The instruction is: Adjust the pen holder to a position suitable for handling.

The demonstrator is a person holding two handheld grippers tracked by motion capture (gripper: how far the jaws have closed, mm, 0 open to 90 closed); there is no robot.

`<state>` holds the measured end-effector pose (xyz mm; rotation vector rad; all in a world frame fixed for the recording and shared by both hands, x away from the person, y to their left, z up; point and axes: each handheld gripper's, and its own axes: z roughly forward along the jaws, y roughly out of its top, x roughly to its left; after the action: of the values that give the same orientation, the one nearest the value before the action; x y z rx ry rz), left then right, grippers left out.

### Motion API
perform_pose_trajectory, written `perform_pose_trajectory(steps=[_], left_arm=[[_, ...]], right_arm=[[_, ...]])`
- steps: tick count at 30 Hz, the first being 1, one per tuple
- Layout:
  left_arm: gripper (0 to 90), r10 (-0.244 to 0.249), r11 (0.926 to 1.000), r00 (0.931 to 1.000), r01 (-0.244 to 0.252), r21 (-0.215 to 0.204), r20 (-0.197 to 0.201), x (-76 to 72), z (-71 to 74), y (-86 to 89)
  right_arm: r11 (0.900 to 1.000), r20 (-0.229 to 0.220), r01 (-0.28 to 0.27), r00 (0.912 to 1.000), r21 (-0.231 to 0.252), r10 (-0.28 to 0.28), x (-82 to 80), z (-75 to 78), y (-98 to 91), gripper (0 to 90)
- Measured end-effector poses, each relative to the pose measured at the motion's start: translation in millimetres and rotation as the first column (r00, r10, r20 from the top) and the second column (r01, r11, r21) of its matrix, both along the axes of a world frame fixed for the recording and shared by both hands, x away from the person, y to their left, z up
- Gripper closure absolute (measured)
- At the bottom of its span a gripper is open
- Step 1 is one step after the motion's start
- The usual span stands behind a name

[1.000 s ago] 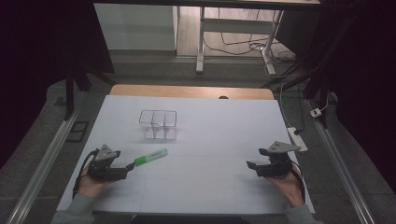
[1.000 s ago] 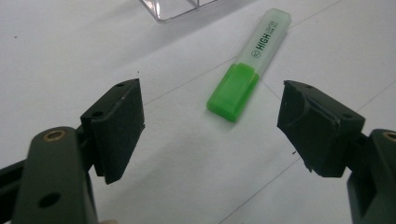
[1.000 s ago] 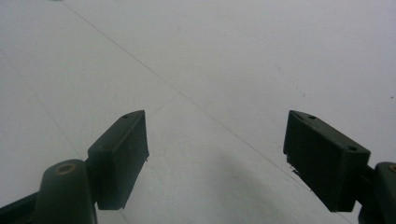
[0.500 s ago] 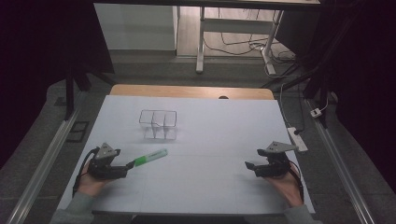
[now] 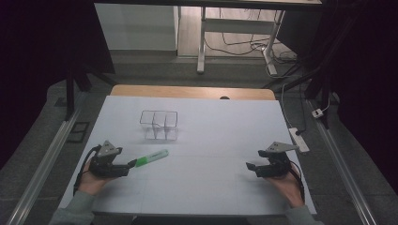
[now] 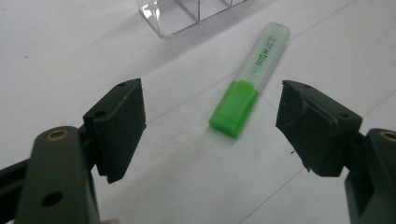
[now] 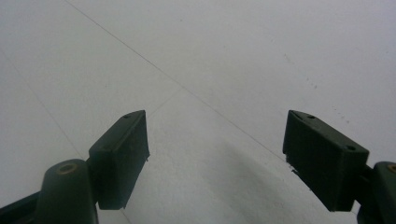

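We see the green highlighter [image 5: 149,158] lying flat on the white worktop [image 5: 211,140], in the lower left of the high view, with its dark green end just ahead of the left gripper [image 5: 123,169]. In the left gripper view the highlighter [image 6: 247,81] sits between and beyond the two spread fingers [image 6: 119,123], not touching either; its long axis runs from the near green end up toward the upper right of that frame, where the paler cap end points. The fingers stand wide apart and hold nothing.

The right gripper [image 5: 251,167] rests in the lower right of the high view, well apart from the highlighter, with its fingers [image 7: 122,149] also wide apart over bare worktop. So we judge the left hand the nearer one for any grasp.

A clear compartment box [image 5: 159,124] stands upright above the highlighter, near the middle of the high view, close to the cap end but apart from it. The worktop around the highlighter is otherwise open, and its left edge lies just left of the left gripper.
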<state>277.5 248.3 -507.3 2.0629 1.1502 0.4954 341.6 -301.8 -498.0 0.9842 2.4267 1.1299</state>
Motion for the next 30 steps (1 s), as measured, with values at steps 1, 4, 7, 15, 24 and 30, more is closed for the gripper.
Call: perform_pose_trajectory(steps=[1, 4, 7, 15, 24, 30], left_arm=[[23.9, -0.001, 1.0, 1.0, 0.001, 0.001, 0.003, 1.2, 1.0, -0.6], [24.0, 0.001, 1.0, 1.0, -0.001, -0.006, 0.006, 4.6, 2.8, -1.0], [24.7, 0.004, 1.0, 1.0, -0.004, -0.008, 0.001, 8.8, 3.4, 0.3], [26.0, 0.015, 0.9999, 0.9999, -0.015, -0.007, -0.007, 24.2, 5.3, 4.5], [26.1, 0.039, 0.9992, 0.9992, -0.039, -0.008, -0.011, 32.8, 7.4, 10.0], [28.9, 0.077, 0.9968, 0.997, -0.077, -0.024, -0.01, 39.9, 8.2, 19.3]], right_arm=[[1.0, 0.001, 0.001, 1.0, 0.0, -0.001, 0.0, 0.2, -0.1, 22.4], [1.0, -0.003, 0.003, 1.0, 0.004, -0.002, 0.3, 0.1, -0.2, 22.5], [1.0, -0.001, -0.001, 1.0, 0.004, 0.001, 0.2, 0.2, 0.6, 22.7], [1.0, 0.026, 0.003, 0.9997, 0.006, -0.003, -2.1, 3.8, 1.8, 24.0], [1.0, 0.023, -0.006, 0.9997, 0.0, 0.006, -1.7, 2.5, 4.7, 24.3], [0.9999, 0.018, -0.003, 0.9998, 0.01, 0.003, -1.3, 2.6, 3.9, 24.4]])
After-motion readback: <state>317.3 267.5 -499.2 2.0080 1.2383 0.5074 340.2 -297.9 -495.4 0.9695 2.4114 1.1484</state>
